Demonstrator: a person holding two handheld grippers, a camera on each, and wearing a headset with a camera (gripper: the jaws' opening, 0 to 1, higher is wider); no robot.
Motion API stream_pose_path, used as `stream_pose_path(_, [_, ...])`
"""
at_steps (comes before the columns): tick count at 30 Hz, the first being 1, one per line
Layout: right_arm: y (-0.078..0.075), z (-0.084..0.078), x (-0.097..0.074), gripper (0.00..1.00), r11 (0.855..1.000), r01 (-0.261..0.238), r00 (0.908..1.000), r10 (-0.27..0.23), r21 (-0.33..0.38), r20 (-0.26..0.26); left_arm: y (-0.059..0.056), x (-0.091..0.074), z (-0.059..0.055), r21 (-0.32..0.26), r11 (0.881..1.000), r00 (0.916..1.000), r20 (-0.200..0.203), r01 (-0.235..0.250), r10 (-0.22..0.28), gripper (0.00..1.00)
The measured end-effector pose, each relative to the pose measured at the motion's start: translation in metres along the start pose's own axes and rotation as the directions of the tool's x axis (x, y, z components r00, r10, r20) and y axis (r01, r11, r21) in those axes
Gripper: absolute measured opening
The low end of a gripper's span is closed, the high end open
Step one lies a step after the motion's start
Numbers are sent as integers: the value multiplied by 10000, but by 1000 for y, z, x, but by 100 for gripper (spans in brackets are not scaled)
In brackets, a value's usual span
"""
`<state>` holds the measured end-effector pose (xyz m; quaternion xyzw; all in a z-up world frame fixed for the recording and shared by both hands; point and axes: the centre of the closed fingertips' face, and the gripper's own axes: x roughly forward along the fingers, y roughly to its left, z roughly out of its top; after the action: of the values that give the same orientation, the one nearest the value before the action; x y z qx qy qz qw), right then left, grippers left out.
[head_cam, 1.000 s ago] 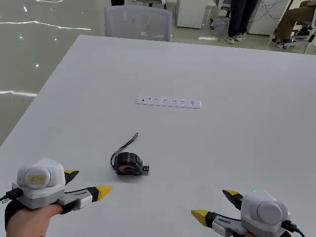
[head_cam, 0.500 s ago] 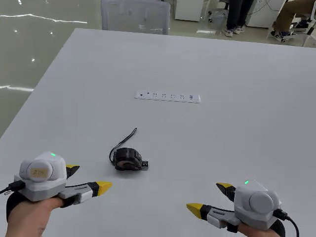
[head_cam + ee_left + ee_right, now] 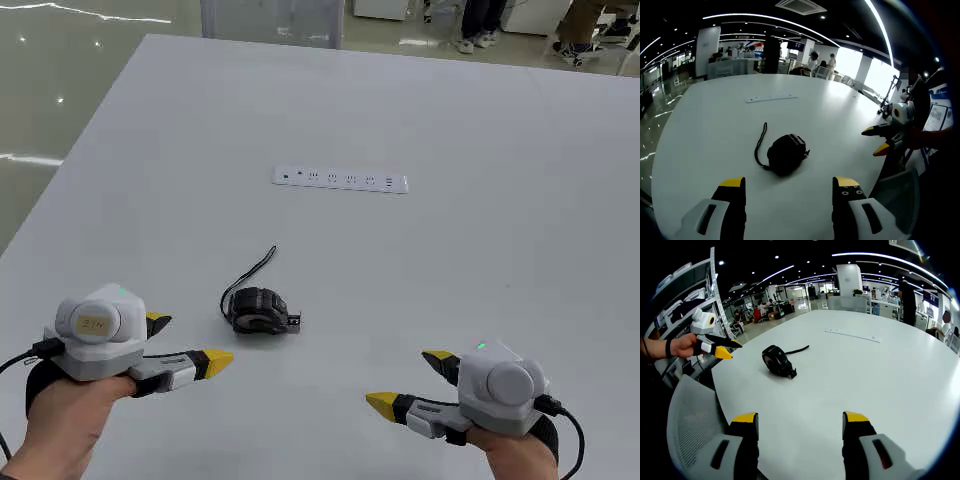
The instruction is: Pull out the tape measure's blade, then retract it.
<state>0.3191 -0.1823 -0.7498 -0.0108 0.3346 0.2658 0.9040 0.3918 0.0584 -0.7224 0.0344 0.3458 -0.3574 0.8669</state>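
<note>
White table [image 3: 450, 120]. The left gripper [image 3: 190, 342], jaws wide and empty, hovers at its near edge; the right gripper [image 3: 408, 379], equally wide, is farther right. Between them, nearer the left, lies the black tape measure [image 3: 258, 310], blade tip [image 3: 294, 321] pointing right.

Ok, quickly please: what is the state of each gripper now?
Left gripper: open, holding nothing.
Right gripper: open, holding nothing.
</note>
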Motion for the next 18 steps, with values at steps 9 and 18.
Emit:
stream_pose_path(9, [-2, 6, 14, 67, 9996, -252, 9997, 252, -83, -49, 5, 10, 5, 394, 9990, 9995, -261, 203, -193, 67])
stream_pose_path(18, [7, 9, 34, 65, 9973, -684, 9972, 676, -272, -317, 5, 23, 5, 917, 9945, 9968, -661, 505, -445, 67])
